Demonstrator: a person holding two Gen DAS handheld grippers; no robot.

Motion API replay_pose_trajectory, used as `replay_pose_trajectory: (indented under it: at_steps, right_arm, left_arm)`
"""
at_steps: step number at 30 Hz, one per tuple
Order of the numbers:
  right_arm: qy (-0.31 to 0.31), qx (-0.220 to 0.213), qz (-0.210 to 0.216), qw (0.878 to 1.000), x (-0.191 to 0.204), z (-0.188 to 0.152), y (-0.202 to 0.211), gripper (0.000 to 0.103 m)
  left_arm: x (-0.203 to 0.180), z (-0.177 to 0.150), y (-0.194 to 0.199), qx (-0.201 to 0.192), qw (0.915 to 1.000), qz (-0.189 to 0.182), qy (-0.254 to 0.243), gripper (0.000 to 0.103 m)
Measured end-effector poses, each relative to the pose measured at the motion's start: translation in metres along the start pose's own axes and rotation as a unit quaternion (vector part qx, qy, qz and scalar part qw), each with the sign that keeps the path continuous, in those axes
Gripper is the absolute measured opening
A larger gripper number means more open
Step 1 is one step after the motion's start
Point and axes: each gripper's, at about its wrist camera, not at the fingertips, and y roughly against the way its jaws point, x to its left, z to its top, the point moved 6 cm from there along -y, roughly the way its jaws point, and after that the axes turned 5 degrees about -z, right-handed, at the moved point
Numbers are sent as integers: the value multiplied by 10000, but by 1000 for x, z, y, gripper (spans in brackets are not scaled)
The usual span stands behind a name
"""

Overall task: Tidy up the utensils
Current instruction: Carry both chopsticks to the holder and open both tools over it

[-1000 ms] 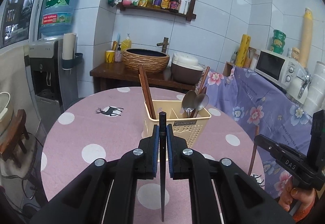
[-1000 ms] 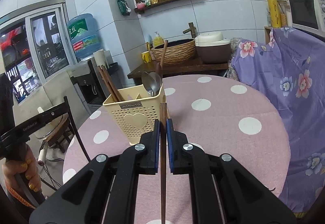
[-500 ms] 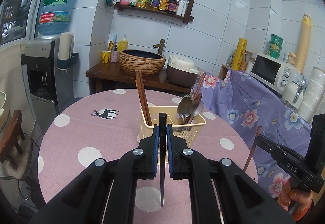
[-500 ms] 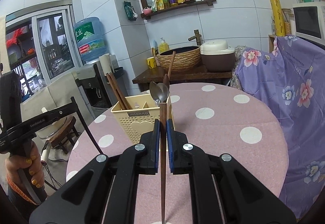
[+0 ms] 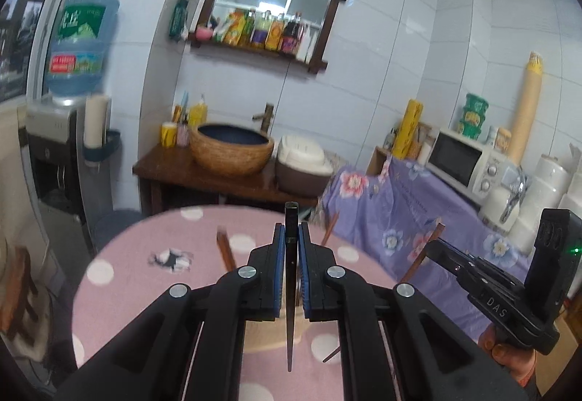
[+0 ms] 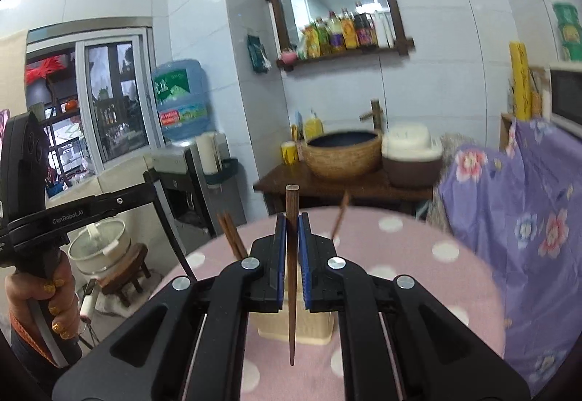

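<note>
Both grippers have risen: left gripper (image 5: 291,248) clamps a black chopstick (image 5: 290,292), right gripper (image 6: 291,241) a brown chopstick (image 6: 291,273); the holder (image 6: 294,328) lies below at 6 o'clock.

Two grippers: the left gripper (image 5: 291,266) and the right gripper (image 6: 291,255). Each clamps one chopstick, a black chopstick (image 5: 290,310) on the left and a brown chopstick (image 6: 291,292) on the right. One cream holder (image 6: 294,326) stands on one pink table (image 6: 418,277); two more brown chopsticks (image 6: 230,235) stick up from it side by side, and one further handle (image 6: 340,213) leans out, too blurred to tell its kind. Behind them are one basket basin (image 6: 342,155), one rice cooker (image 6: 411,159), one water bottle (image 6: 181,99) and one mirror shelf (image 6: 338,21).
</note>
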Motion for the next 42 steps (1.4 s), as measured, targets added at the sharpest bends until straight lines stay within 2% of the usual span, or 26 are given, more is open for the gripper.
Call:
replay_pose_trajectory:
  at_steps: [2,4,8,11,13,18,21,24,29,31,32,33,34,35,36,38,39,42]
  right_arm:
    - [-29,-202,-6,9998,5,35,-1,8]
    - [-55,-440,-126,9989,7,61,-3,8]
    - [-36,-644,-356,9973,11,77,-21,8]
    - [17,-600,-522,9968,11,58,-43,8]
    - [-17,-353,-491,9982,10,34,-63,8]
    - [-82,165,-461,9988,6,-25,-96,8]
    - [-86,364,-503,9980,2,-49,-108,8]
    - [-148,454,-506,9976,-4,-62,-113,8]
    - [-155,329,-510,9980,-8,-66,-107,8]
    - [-136,268,-525,9982,-7,-67,-102,14]
    - [-124,231,-548,9982,-7,-68,-98,20]
    - [-110,191,-581,9981,-8,-71,-92,40]
    - [-115,144,-613,9979,-9,-74,-85,63]
    - [-130,71,-640,9978,-11,-77,-77,70]
    - [-126,-37,-679,9976,-13,-81,-66,78]
    - [-1,-113,-811,9966,-16,-96,-48,91]
    - [71,-109,-861,9962,-17,-104,-41,97]
    - [226,-137,-1137,9932,-24,-141,-16,97]
  left_arm:
    - [-2,29,0,-168,9998,1,63,8]
    - [-2,51,-3,-381,9991,163,30,8]
    - [7,63,-26,-502,9977,441,97,8]
    - [18,44,-46,-442,9974,554,160,8]
    - [26,24,-59,-308,9972,656,164,8]
    - [41,-46,-94,307,9968,721,164,8]
    - [49,-73,-106,547,9957,711,217,8]
    - [50,-79,-105,412,9952,889,3,9]
    - [47,-75,-100,367,9961,807,-31,9]
    - [46,-76,-93,305,9960,832,-104,12]
    - [45,-78,-90,281,9960,834,-138,22]
    - [44,-80,-84,233,9961,829,-186,41]
    - [43,-84,-77,155,9961,834,-231,51]
    - [43,-88,-68,25,9958,869,-270,69]
    - [44,-92,-59,-109,9953,912,-301,82]
    - [47,-105,-38,-383,9938,970,-390,95]
    - [49,-114,-28,-494,9928,999,-440,98]
    - [56,-147,0,-630,9902,1141,-505,98]
